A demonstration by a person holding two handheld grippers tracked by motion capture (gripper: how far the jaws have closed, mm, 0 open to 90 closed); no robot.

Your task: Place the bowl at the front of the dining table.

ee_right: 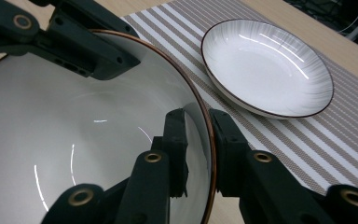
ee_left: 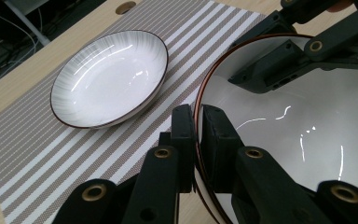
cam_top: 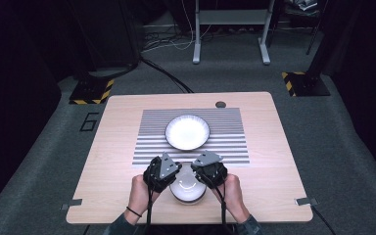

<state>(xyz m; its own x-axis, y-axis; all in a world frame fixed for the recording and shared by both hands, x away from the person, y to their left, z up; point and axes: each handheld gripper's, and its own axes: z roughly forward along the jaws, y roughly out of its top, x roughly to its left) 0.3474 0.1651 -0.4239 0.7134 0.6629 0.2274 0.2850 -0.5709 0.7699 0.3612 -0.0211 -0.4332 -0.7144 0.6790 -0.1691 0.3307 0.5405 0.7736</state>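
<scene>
A white bowl [cam_top: 187, 190] with a thin brown rim sits near the table's front edge, between my two grippers. My left gripper [ee_left: 198, 126] is shut on the bowl's [ee_left: 284, 140] left rim, one jaw inside and one outside. On the opposite side my right gripper [ee_right: 198, 140] pinches the bowl's [ee_right: 74, 149] rim the same way. From above, the left gripper [cam_top: 175, 181] and the right gripper [cam_top: 201, 182] flank the bowl. Each gripper view shows the other gripper across the bowl. A white ribbed plate [cam_top: 187, 132] lies beyond, on the striped placemat [cam_top: 149, 147].
The wooden table [cam_top: 112, 191] has a round cable hole [cam_top: 220, 104] at its far edge. Bare wood runs to the left and right of the placemat. Metal clips sit at the front corners. Stand bases and a desk frame stand on the grey floor behind.
</scene>
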